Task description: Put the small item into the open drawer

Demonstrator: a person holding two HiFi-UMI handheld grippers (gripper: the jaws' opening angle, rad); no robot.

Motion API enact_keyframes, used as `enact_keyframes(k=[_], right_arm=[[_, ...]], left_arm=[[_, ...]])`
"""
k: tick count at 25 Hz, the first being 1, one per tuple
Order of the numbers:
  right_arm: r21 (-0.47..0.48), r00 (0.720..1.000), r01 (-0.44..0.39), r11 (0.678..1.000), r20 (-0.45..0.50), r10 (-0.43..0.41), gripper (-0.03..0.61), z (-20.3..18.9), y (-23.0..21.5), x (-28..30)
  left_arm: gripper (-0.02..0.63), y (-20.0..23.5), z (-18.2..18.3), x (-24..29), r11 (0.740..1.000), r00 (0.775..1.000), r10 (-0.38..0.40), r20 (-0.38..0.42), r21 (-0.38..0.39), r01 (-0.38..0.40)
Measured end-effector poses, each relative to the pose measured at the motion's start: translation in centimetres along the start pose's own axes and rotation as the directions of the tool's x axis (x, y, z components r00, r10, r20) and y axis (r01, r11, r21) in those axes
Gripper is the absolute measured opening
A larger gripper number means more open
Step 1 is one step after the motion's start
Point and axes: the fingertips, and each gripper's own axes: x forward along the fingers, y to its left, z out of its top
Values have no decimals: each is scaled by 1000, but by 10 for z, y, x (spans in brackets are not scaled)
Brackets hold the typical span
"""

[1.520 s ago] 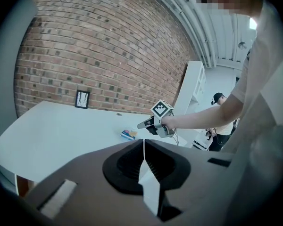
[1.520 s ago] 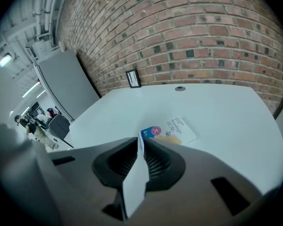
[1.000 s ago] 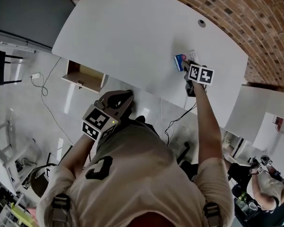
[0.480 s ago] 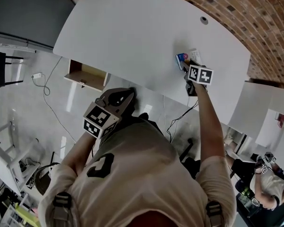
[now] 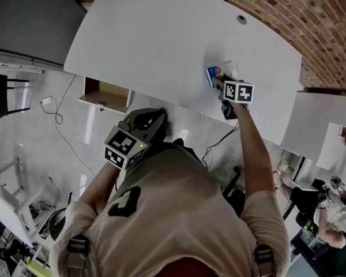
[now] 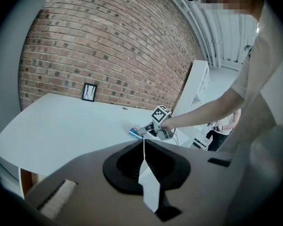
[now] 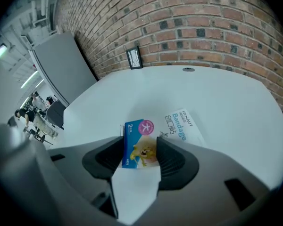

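Right gripper view showed the right gripper (image 7: 140, 147), fingers (image 7: 173, 158) just opened wide, straddling the small blue box (image 7: 137, 133) on the tabletop (image 7: 99, 98), well apart from the open drawer (image 5: 104, 94); off-centre closing might skid it away; left gripper (image 6: 143, 145) fingers together.

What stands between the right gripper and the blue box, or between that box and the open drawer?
Nothing visible. The right gripper's jaws, just now opening, flank the blue box; only table lies between it and the drawer.

Red brick wall (image 7: 203, 13) with a small framed picture (image 7: 134, 58), curved white table (image 5: 155, 33), pale glossy floor (image 5: 29, 137), grey panel (image 5: 29, 10).
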Motion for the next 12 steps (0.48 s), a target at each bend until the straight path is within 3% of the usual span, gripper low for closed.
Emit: enact_keyframes(k=[12], right_arm=[[-32, 997, -74, 997, -9, 74, 193, -31, 29, -11]], left_arm=[[9, -28, -11, -2, 1000, 1000, 8, -5, 23, -8]])
